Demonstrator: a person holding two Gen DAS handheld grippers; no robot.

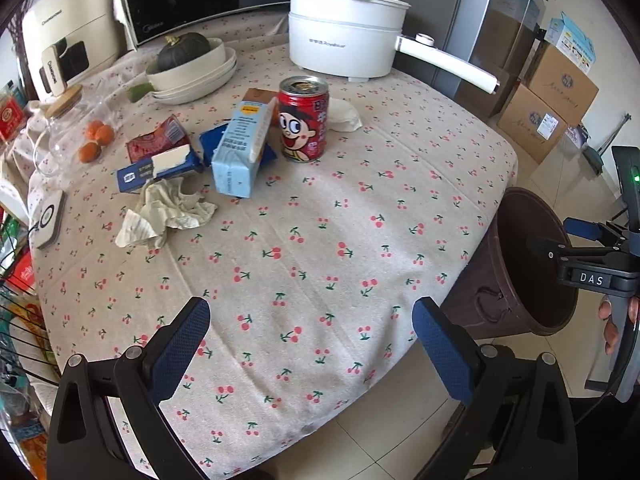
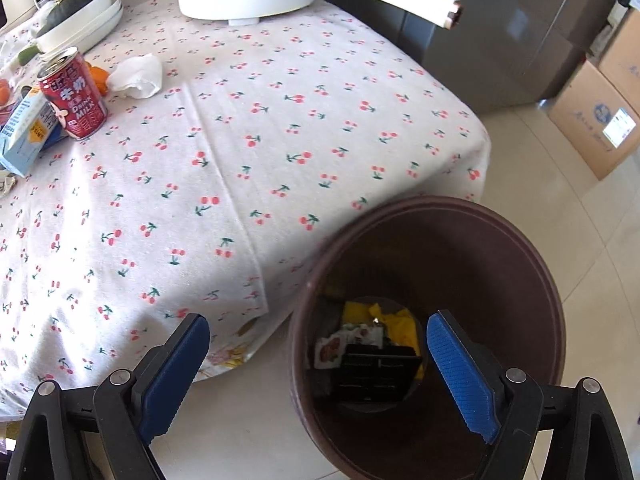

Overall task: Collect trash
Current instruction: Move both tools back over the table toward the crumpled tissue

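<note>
Cherry-print cloth covers the surface (image 1: 320, 240); remaining trash clusters at its far left: red milk can (image 1: 303, 119) upright, pale blue carton (image 1: 240, 148) lying with its long axis running away from the camera, crumpled tissue (image 1: 168, 212) nearest. Left tongs (image 1: 311, 352), released and empty, face this cluster and are the nearer. Right tongs (image 2: 318, 376), also released and empty, hang over the brown bin (image 2: 520, 240) beside the surface.

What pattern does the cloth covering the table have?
Small red cherries with green stems on a pale fabric tablecloth; the right wrist view shows it best.
</note>
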